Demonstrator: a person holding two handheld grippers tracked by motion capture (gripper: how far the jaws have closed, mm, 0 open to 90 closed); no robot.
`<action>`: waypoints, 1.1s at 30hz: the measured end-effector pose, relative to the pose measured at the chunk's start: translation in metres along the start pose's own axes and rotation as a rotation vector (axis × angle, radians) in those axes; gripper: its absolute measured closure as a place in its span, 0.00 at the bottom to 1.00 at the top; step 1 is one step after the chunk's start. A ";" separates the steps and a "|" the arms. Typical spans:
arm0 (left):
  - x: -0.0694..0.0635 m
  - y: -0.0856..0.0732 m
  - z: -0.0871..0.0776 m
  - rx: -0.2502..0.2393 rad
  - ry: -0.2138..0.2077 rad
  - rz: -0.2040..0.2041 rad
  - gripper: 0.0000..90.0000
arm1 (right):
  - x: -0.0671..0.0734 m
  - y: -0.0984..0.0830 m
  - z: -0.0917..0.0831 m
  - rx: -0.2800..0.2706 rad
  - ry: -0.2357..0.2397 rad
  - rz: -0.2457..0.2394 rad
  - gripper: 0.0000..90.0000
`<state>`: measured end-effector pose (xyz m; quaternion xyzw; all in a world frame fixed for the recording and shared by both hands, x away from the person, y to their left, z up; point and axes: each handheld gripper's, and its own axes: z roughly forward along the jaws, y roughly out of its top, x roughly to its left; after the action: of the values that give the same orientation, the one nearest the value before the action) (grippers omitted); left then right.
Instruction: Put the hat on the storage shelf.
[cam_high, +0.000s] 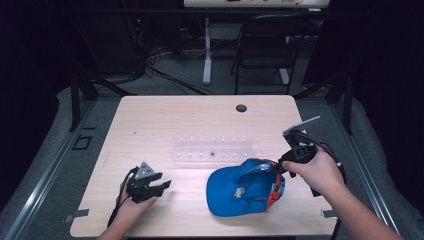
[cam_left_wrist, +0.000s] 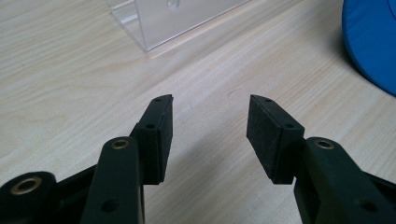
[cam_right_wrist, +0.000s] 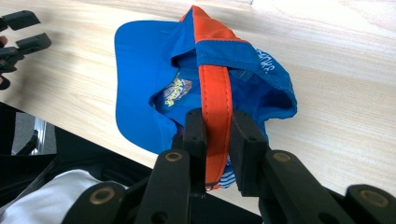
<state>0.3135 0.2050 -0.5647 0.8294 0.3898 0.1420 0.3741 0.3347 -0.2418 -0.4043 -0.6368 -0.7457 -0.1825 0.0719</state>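
A blue cap with an orange strap lies upside down on the wooden table, right of centre near the front. My right gripper is shut on the cap's orange back strap, its jaws pinching the strap from both sides. In the right gripper view the cap's blue brim points away to the left. My left gripper rests low on the table at the front left, open, with bare wood between its pads. The cap's edge lies off to its right.
A clear acrylic rack with small pegs stands at the table's middle, its corner just ahead of the left gripper. A round cable hole sits near the far edge. A black chair stands beyond the table.
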 end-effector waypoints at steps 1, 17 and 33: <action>0.000 0.000 0.000 -0.001 0.001 -0.001 0.57 | 0.001 0.000 -0.001 -0.003 0.003 0.002 0.87; -0.001 0.000 0.000 -0.002 -0.002 -0.003 0.57 | 0.007 0.008 -0.027 0.006 0.170 0.031 0.87; -0.002 0.000 0.001 0.003 -0.004 0.002 0.57 | 0.011 0.011 -0.037 -0.005 0.356 0.076 0.87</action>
<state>0.3131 0.2032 -0.5655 0.8306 0.3883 0.1404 0.3736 0.3393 -0.2438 -0.3647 -0.6225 -0.6959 -0.2913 0.2081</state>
